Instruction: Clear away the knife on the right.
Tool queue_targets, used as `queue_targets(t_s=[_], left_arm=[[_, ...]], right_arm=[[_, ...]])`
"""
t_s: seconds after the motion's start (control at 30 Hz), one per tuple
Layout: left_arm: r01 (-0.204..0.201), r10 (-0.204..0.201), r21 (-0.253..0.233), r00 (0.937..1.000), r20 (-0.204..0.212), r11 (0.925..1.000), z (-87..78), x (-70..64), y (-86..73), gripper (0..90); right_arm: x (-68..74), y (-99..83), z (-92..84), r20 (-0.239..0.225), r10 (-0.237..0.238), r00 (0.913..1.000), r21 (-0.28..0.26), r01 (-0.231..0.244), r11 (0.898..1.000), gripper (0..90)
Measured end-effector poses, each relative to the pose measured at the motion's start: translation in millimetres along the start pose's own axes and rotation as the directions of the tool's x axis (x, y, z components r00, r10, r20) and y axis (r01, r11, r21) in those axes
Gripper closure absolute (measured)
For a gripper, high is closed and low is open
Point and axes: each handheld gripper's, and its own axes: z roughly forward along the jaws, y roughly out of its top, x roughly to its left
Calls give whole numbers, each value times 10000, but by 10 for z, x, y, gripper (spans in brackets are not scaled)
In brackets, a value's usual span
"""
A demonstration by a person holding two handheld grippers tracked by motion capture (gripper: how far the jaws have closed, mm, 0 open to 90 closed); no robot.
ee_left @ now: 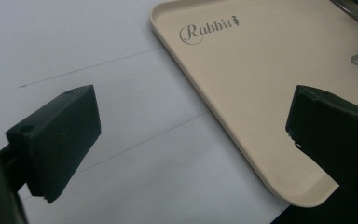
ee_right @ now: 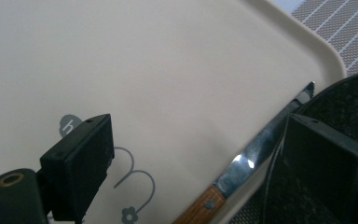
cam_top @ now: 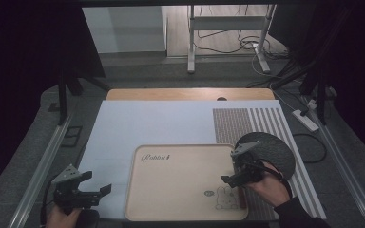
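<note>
A beige tray [cam_top: 180, 185] printed with "Rabbit" and a rabbit drawing lies on the table's near half. A knife [ee_right: 242, 170] with a wooden handle and a steel blade lies along the tray's right rim; its handle [cam_top: 241, 198] shows beside my right hand. My right gripper [cam_top: 232, 170] hovers over that rim, open. In the right gripper view the right gripper [ee_right: 200, 163] straddles the blade without touching it. A dark speckled round plate [cam_top: 273, 152] sits just right of the tray. My left gripper [cam_top: 97, 183] stands open and empty left of the tray [ee_left: 261, 84].
A white sheet [cam_top: 161, 123] covers most of the table, with a patterned, striped placemat [cam_top: 266, 121] under the plate on the right. Metal rails run along both table sides. A power strip [cam_top: 306, 118] and cables lie on the floor beyond.
</note>
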Motion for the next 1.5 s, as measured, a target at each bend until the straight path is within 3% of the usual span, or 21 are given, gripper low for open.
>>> queue_targets(t_s=[0.13,0.2,0.4,0.77,1.5], left_arm=[[12,-12,-4,10000,6,10000,0,1,0,32],[10,-10,-4,10000,6,10000,0,2,0,31],[15,-16,9,10000,15,10000,0,2,1,31],[23,-23,2,10000,20,10000,1,3,1,32],[49,-49,-10,10000,28,10000,3,5,-1,32]], right_arm=[[-38,-42,-25,-113,157,9998,-45,-157,9999,75],[-52,-64,-42,6,191,9998,-163,-191,9997,28],[-98,-129,-111,187,405,9990,-496,-395,9980,3],[-152,-236,-178,652,712,9953,-740,-664,9950,0],[-236,-464,-340,795,1391,9871,-1071,-1303,9857,0]])
